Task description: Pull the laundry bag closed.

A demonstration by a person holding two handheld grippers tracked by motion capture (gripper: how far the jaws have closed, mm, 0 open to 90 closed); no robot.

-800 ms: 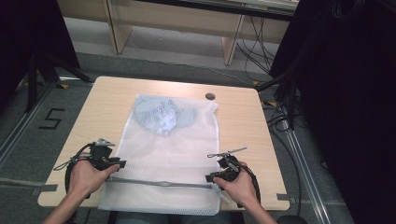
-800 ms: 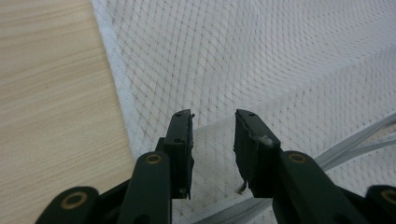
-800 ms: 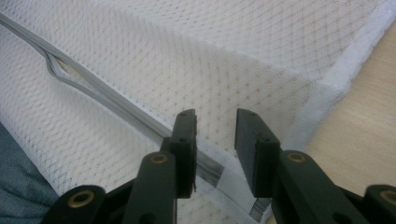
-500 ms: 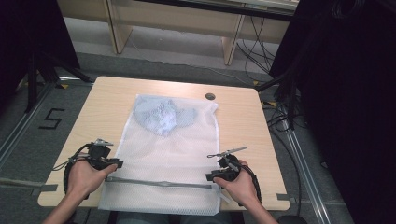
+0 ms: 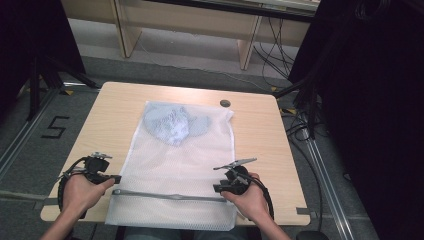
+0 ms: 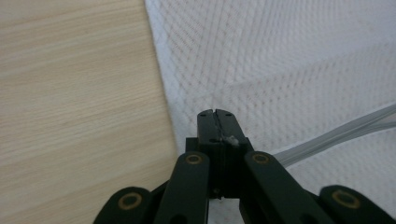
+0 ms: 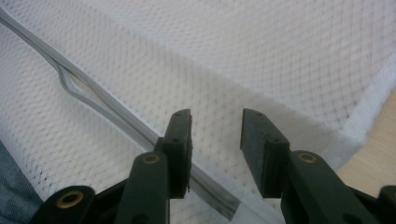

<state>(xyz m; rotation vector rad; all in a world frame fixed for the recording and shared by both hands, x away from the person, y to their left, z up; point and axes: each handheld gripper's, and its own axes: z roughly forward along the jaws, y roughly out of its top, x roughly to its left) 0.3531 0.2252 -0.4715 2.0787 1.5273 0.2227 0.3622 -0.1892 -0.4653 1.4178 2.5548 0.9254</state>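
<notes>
Near table edge: your left gripper (image 6: 217,122), jaws together on what looks like the zipper's end, anchors the mesh laundry bag (image 5: 176,165); your right gripper (image 7: 215,140), jaws apart, straddles the zipper (image 7: 107,109), probably to run it. The bag's long axis runs toward the far edge, where the blue garment (image 5: 174,123) lies inside.

One sign can be read: a black numeral "5" (image 5: 54,130) marked on the grey floor (image 5: 30,165), just left of the table (image 5: 260,150), level with its middle. It seems to be made of dark tape, though the high view is too coarse to be sure.
</notes>
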